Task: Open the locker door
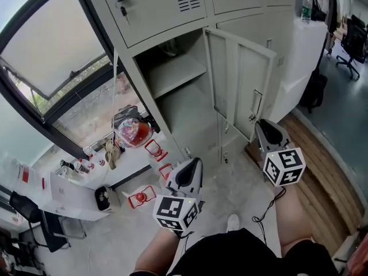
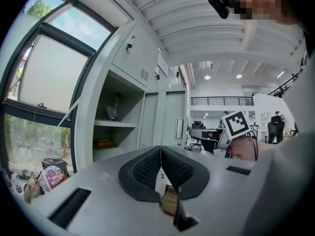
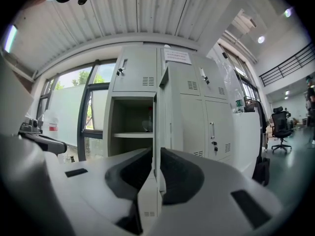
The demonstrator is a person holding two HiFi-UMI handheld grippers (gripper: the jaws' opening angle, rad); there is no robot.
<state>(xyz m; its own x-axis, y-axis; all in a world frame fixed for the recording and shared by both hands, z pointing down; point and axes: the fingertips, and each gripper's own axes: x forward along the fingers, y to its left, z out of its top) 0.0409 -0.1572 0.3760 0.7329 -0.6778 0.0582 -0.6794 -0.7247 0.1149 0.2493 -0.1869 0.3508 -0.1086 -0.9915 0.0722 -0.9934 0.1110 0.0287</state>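
The grey locker's lower door stands swung out to the right, its handle on the outer face. The open compartment shows one shelf. In the right gripper view the door is seen edge-on beside the open compartment. My right gripper hangs just short of the door's lower part; its jaws stand a little apart with nothing between the pads. My left gripper is held back from the locker, shut and empty, pads touching. The left gripper view shows the compartment.
Upper locker doors are closed, a key in one lock. A large window is at left, with a red bag and small clutter below it. A black bag and an office chair are at right.
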